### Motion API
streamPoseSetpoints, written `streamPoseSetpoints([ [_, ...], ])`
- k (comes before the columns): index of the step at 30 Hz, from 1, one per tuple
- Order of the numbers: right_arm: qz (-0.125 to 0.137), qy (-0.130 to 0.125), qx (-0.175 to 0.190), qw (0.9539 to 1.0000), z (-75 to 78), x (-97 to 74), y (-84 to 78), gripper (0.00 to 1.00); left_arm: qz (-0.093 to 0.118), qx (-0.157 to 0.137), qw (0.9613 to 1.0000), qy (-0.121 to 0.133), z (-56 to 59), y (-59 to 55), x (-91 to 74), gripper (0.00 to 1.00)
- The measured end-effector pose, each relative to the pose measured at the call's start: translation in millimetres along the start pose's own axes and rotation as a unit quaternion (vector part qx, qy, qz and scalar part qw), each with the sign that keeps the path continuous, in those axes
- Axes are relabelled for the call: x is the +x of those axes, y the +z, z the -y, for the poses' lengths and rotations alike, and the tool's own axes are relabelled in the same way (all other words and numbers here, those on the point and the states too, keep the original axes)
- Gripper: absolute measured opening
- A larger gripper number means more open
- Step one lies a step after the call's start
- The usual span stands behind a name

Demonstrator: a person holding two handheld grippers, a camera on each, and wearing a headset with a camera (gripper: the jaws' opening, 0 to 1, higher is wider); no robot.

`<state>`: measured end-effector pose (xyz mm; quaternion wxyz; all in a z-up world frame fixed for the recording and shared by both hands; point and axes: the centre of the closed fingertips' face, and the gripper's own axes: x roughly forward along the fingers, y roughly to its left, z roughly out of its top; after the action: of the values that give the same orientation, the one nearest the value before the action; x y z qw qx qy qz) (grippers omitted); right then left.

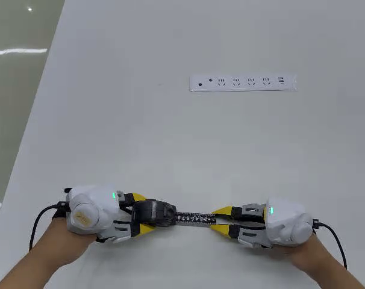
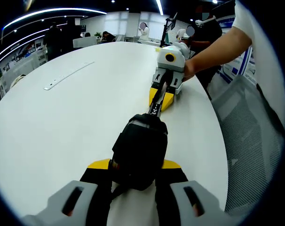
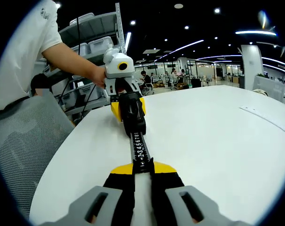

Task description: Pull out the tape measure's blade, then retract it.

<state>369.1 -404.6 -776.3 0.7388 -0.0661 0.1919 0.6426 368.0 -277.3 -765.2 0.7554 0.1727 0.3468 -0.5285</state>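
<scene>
Now at lower frame the left gripper [image 1: 143,214] clamps the black plastic tape measure case [image 1: 157,214] while the right gripper [image 1: 221,220] pinches its partly drawn numbered blade [image 1: 194,217], so pulling farther apart is probably next.

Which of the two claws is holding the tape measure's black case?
The left claw: its yellow-tipped jaws clamp the black case. The right claw grips only the end of the numbered blade.

Open-plan office, this one: a long white oval table [image 1: 170,138] carrying a flat white power strip [image 1: 243,82], bright linear ceiling lights [image 3: 189,46] running overhead, seated people [image 3: 173,74] working at far desks, a grey mesh chair [image 3: 25,141], and metal shelving with grey bins [image 3: 93,43].
</scene>
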Motion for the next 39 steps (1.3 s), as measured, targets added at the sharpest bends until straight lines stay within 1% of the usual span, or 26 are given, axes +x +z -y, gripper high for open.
streamPoseSetpoints([
  [7, 0.002, -0.008, 0.005, 1.0000, 1.7, -10.0, -1.2, 0.10, 0.002, -0.003, 1.0000, 0.001, -0.6, 0.2, 0.3, 0.32],
  [28, 0.003, -0.029, 0.018, 0.9994, 10.6, -35.1, -14.6, 0.10, 0.001, -0.004, 1.0000, 0.001, -0.2, -0.5, 0.6, 0.32],
  [35, 0.004, -0.037, 0.025, 0.9990, 12.7, -45.3, -17.0, 0.10, 0.001, -0.005, 1.0000, 0.002, -0.1, 0.1, 0.4, 0.32],
  [39, 0.005, -0.038, 0.027, 0.9989, 13.0, -48.0, -17.3, 0.10, 0.000, -0.005, 1.0000, 0.002, -0.3, 0.0, 0.4, 0.32],
])
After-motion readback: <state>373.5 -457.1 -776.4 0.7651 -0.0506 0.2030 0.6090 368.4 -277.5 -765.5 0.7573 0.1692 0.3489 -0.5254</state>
